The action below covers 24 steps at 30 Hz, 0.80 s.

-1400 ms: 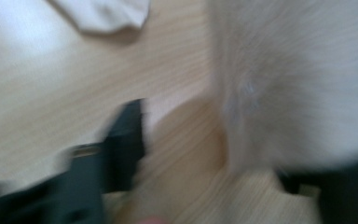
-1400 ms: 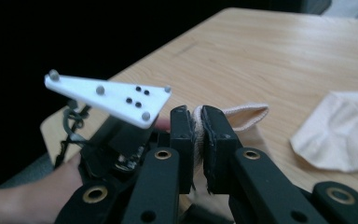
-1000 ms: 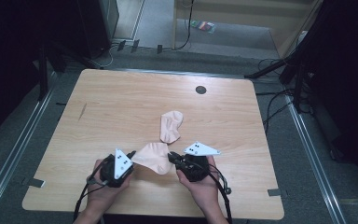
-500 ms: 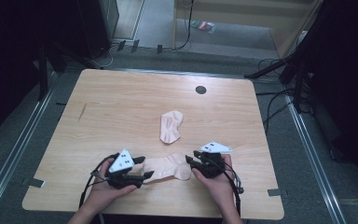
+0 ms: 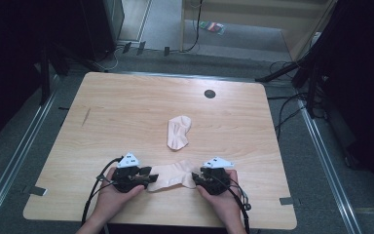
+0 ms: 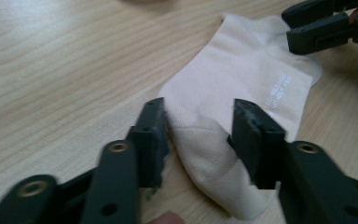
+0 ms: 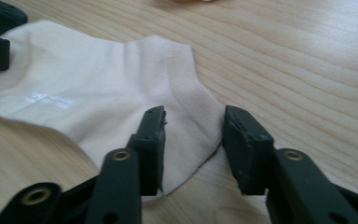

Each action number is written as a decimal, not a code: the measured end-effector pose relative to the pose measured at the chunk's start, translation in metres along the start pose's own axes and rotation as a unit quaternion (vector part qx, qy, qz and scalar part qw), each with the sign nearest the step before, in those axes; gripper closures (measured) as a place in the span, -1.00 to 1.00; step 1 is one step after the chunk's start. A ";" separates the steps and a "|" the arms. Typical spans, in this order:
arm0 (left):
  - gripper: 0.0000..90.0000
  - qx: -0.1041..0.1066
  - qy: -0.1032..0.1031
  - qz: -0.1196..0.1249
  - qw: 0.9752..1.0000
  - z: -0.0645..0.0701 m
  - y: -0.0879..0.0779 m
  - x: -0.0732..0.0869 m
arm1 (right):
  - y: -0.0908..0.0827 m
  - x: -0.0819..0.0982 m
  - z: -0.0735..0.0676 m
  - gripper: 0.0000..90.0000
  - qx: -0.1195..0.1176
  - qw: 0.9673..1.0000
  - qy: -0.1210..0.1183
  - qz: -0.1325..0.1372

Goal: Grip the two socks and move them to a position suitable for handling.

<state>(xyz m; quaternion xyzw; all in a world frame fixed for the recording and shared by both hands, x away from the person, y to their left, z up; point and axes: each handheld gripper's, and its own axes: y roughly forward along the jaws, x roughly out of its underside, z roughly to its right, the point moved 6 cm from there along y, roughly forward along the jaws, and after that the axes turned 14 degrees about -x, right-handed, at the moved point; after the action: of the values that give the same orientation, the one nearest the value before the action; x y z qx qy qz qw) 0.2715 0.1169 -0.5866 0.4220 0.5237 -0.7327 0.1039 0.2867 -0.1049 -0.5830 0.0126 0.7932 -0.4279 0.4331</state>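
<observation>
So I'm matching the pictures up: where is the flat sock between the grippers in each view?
High view: flat sock, near table edge.
Left gripper view: centre to upper right.
Right gripper view: left and centre.
Shared landmark: its pale printed label.

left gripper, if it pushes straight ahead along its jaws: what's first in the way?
The near sock: its end already lies between the left gripper's jaws, which have just been closing but stand apart. Past the sock, the right gripper at the opposite end looks next in line, though depth is hard to judge.
</observation>
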 end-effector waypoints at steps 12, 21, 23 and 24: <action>0.13 0.024 -0.063 0.102 0.993 -0.012 -0.028 -0.026 | 0.003 -0.001 -0.010 0.92 -0.008 1.000 -0.023 -0.009; 0.42 0.020 -0.094 0.060 0.994 -0.038 -0.021 -0.012 | 0.002 -0.001 -0.008 0.92 -0.008 1.000 -0.019 -0.009; 0.63 0.036 -0.056 0.052 0.996 -0.025 -0.020 -0.012 | 0.002 -0.001 -0.009 0.92 -0.009 1.000 -0.019 -0.009; 0.77 0.036 -0.056 0.052 0.996 -0.025 -0.020 -0.012 | 0.001 -0.001 -0.009 0.92 -0.009 1.000 -0.016 -0.008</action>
<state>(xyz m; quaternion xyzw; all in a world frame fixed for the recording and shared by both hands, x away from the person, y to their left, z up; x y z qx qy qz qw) 0.2797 0.1433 -0.5672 0.4104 0.4680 -0.7671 0.1553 0.2813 -0.0974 -0.5807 -0.0049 0.7902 -0.4243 0.4422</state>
